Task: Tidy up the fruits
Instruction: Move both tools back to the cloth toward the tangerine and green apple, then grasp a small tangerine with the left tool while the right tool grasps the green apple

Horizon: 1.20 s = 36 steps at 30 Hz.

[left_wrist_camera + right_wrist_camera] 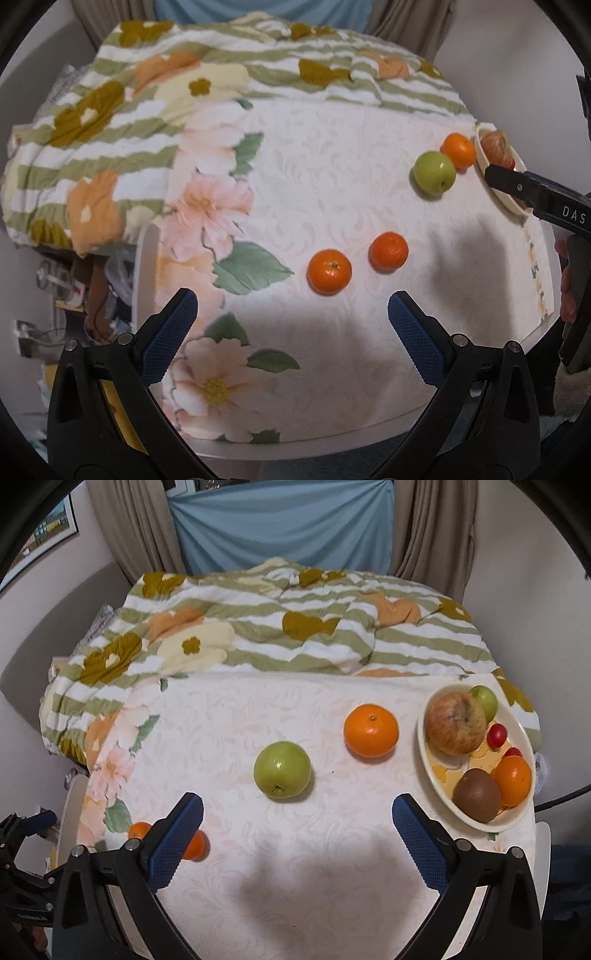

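Note:
In the left wrist view, two oranges (329,271) (388,252) lie on the tablecloth just ahead of my open, empty left gripper (291,317). A green apple (434,171) and a third orange (458,150) lie further right beside a cream plate (484,158). In the right wrist view my right gripper (297,818) is open and empty, just short of the green apple (282,770). The orange (371,730) lies beyond it. The plate (423,746) holds a large apple (455,723), a kiwi (477,795), an orange (512,781), a green apple and small red fruits.
A round table with a floral cloth (258,867) carries everything. A striped floral blanket (295,627) lies bunched behind it. The right gripper's body (535,195) reaches over the plate in the left wrist view. Clutter sits below the table's left edge (74,288).

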Each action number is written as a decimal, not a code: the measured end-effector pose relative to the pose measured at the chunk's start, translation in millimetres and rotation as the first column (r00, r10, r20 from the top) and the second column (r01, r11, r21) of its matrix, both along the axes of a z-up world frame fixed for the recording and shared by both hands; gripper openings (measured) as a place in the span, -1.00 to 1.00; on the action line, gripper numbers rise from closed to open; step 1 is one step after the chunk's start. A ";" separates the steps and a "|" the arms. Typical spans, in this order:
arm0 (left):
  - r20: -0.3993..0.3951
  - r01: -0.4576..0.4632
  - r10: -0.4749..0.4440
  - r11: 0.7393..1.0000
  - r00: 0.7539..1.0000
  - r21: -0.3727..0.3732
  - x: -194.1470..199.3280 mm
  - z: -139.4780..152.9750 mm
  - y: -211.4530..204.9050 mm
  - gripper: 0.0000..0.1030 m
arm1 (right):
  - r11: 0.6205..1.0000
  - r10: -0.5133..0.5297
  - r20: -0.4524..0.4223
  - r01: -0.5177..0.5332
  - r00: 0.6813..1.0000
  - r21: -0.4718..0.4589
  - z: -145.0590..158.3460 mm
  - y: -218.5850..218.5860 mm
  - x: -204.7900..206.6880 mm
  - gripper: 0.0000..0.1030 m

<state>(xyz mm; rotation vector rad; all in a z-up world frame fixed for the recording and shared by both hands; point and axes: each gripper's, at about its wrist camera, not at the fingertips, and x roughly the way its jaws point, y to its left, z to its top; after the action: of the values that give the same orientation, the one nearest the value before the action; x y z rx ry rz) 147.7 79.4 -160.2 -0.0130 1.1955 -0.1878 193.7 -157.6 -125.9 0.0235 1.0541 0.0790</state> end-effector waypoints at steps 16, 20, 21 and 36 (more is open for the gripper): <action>-0.127 -0.052 0.048 0.998 0.991 -0.025 29.0 -58.1 -28.9 0.44 | 0.993 0.112 -0.117 -0.115 0.987 -0.019 -55.9 4.3 39.7 0.98; -0.124 -0.051 0.048 0.999 0.991 -0.015 29.5 -61.2 -34.9 0.20 | 0.990 0.136 -0.119 -0.138 0.984 -0.014 -60.2 7.1 43.9 0.98; -0.119 -0.048 0.046 0.999 0.992 -0.016 29.5 -60.6 -36.0 0.11 | 0.990 0.141 -0.120 -0.144 0.983 -0.015 -61.0 7.6 44.4 0.98; -0.097 -0.057 0.057 0.998 0.994 0.003 29.9 -59.3 -41.0 -0.14 | 0.980 0.190 -0.132 -0.195 0.973 -0.026 -72.3 10.9 57.6 0.53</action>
<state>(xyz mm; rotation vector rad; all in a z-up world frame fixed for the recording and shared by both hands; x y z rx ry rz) 177.6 38.4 -219.5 -0.0570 1.2903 -0.1378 251.3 -146.6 -198.2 -0.1107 1.1847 0.2352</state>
